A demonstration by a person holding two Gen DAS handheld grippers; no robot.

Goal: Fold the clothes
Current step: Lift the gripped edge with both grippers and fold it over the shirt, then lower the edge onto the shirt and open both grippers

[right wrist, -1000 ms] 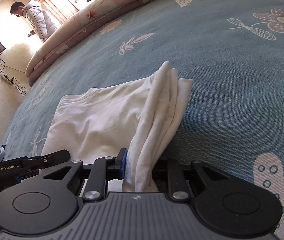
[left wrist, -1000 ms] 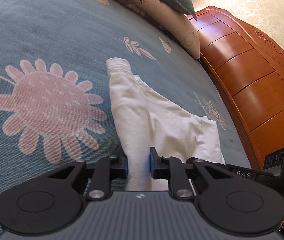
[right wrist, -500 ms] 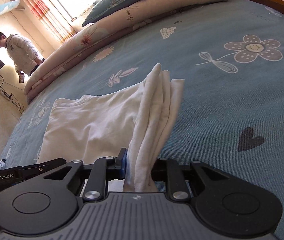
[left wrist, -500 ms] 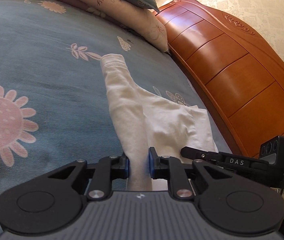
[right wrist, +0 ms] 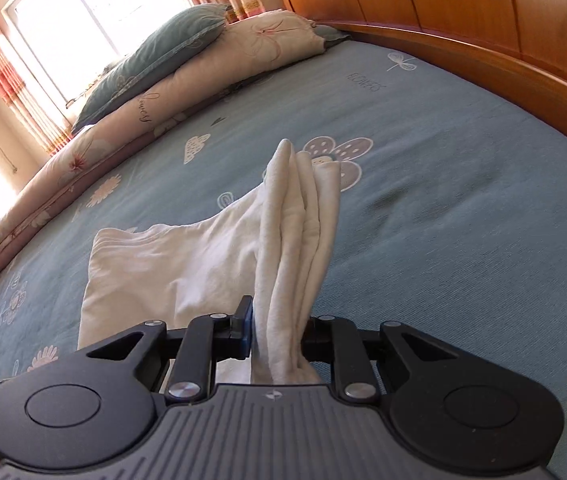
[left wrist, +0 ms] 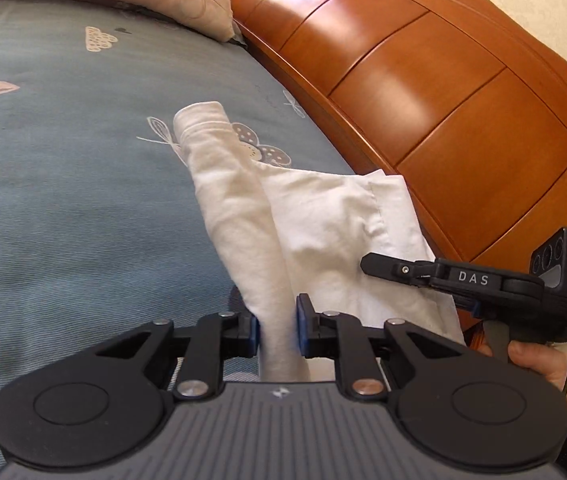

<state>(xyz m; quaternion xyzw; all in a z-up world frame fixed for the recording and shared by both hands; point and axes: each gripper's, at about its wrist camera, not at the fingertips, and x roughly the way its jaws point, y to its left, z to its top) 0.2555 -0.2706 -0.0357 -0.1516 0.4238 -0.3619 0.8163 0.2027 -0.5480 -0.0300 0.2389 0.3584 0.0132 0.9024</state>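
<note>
The blue flowered bed (right wrist: 463,208) fills both views, its wooden headboard (left wrist: 423,80) at two o'clock, pillows (right wrist: 243,44) at eleven. The white garment (left wrist: 323,220) hangs at centre, pinched by left claw (left wrist: 277,330) and right claw (right wrist: 277,334).

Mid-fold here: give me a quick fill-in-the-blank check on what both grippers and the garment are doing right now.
1. The left gripper is shut on a bunched edge of the ____ garment.
2. The right gripper pinches ____ of the same garment.
3. The garment hangs over a blue ____ printed with flowers.
4. Behind the bed stands a ____ headboard.

Missing words: white; folded layers; bedspread; wooden
</note>
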